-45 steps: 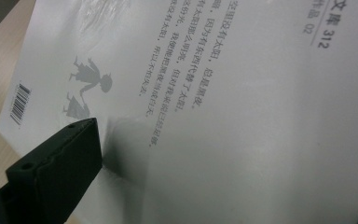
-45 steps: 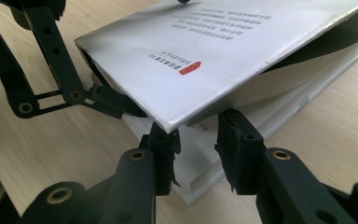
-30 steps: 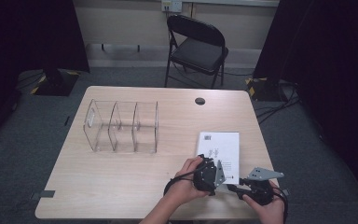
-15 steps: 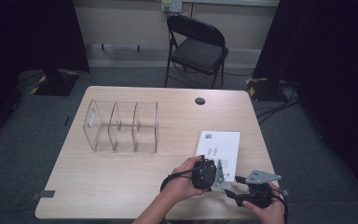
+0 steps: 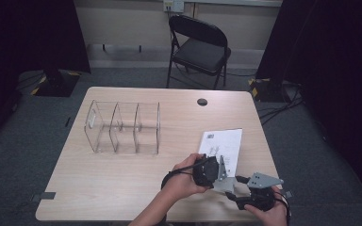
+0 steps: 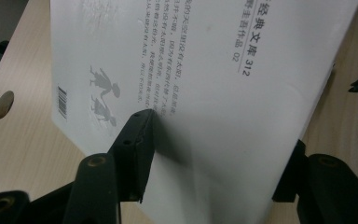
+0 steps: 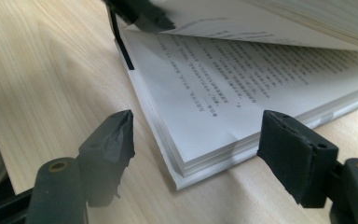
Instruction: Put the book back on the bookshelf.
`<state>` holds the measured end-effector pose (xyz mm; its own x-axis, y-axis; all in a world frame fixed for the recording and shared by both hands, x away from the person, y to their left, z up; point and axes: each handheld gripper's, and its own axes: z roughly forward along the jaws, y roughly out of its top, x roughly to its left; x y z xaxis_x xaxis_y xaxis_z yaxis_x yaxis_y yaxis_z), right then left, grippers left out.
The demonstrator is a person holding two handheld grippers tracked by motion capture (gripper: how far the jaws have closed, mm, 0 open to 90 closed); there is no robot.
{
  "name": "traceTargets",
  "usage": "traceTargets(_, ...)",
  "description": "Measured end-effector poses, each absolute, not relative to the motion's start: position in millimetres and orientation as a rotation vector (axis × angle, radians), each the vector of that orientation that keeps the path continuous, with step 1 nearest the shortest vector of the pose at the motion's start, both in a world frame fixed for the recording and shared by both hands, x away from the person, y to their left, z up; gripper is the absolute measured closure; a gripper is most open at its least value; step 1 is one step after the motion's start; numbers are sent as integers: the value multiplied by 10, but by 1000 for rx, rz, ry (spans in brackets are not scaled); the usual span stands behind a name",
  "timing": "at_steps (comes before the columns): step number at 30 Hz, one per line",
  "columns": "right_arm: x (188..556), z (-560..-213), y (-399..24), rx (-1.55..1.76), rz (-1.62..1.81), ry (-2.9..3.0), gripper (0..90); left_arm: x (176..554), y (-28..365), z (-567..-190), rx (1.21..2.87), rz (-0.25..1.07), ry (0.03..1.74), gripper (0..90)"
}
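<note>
White book (image 5: 222, 145) cover pinched in left tongs (image 5: 222, 170), just closing; right tongs (image 7: 193, 140) wide, just opening.

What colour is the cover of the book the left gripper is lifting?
White, with black print, a barcode and small grey figures on the book; clearest in the left gripper view.

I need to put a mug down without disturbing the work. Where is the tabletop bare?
The table is bare along the near left edge in front of the clear organizer, and at the far right around the round hole. The near right corner is crowded: the book, left gripper and right gripper.
</note>
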<state>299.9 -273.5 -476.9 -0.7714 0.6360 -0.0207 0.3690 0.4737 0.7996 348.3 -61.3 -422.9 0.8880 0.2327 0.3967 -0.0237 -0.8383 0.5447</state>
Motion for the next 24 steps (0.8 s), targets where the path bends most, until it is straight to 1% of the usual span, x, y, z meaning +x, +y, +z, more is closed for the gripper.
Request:
traceTargets(4,2998,-4785,-2685,799,1181,2408,255,3498,-623,-4153,2508,596,168,466)
traceTargets(15,2963,-4799,-2578,621,1134,2377,237,3490,-707,-3969,2568,549,182,478)
traceTargets(24,2955,-4793,-2570,596,1138,2356,233,3505,-700,-3903,2571,533,207,494)
